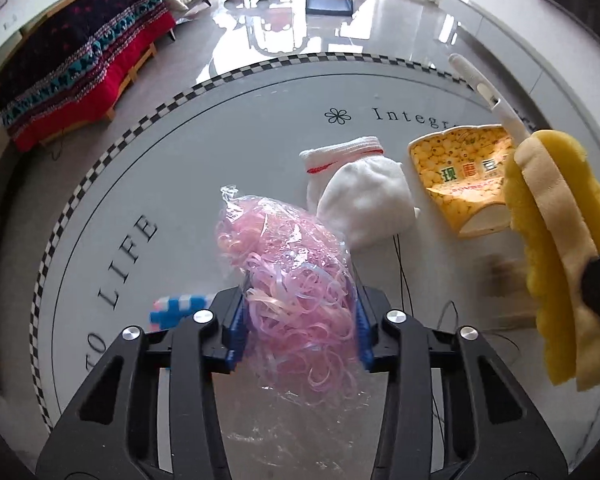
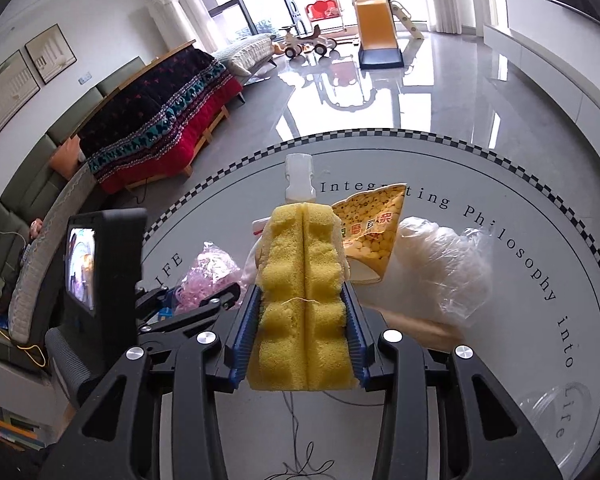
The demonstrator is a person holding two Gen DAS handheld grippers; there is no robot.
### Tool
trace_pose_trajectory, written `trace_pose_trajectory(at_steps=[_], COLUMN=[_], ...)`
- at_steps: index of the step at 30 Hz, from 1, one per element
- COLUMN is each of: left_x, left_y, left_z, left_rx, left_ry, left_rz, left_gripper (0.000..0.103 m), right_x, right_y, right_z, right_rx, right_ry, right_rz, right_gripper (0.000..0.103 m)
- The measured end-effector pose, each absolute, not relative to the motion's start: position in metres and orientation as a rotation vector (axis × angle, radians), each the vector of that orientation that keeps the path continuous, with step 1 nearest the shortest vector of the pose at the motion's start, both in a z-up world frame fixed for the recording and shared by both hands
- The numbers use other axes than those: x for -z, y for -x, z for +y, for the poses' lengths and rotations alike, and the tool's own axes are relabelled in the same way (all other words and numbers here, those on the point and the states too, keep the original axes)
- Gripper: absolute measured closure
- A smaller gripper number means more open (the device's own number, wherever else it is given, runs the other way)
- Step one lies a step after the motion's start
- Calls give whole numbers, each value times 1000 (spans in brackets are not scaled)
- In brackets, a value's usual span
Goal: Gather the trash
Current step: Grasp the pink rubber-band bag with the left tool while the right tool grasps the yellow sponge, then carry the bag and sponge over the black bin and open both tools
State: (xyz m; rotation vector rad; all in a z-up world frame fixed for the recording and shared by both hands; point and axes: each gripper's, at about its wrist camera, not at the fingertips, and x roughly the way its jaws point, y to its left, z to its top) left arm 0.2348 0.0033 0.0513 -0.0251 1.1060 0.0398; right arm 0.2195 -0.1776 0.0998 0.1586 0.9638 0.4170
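My left gripper [image 1: 298, 328] is shut on a clear bag of pink plastic shreds [image 1: 288, 276], its blue pads pressing both sides just above the round white table [image 1: 220, 128]. My right gripper [image 2: 300, 336] is shut on a yellow sponge brush [image 2: 304, 300] with a white handle [image 2: 299, 178], held up off the table; the same sponge brush [image 1: 560, 248] hangs at the right of the left wrist view. On the table lie a white sock [image 1: 360, 196] and a flattened yellow paper cup [image 1: 464, 172]. The pink bag [image 2: 210, 270] also shows beside my left gripper in the right wrist view.
A crumpled clear plastic bag [image 2: 444, 268] lies right of the yellow cup [image 2: 370, 228]. A clear lid [image 2: 556, 412] rests near the table's right edge. A blue-and-white block [image 1: 176, 310] sits left of my left gripper. A sofa with a red and dark blanket [image 1: 80, 68] stands beyond the table.
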Motion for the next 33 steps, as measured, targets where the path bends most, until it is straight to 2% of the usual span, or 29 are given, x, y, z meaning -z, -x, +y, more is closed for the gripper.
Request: trace_pose_trajectory(at_steps=[15,33], left_x=[-97,-124], left_y=[-134,49], left_z=[24,128], left_rx=[9,-160], left_ry=[77,142], left_rz=[1025,900], left_gripper=[63,63], right_x=[-131,-144], right_y=[-143,13], right_z=[-134,-40], right_rx=[-437,-614], right_ry=[-99,35], right_rz=[960,972], right_gripper=[61,61])
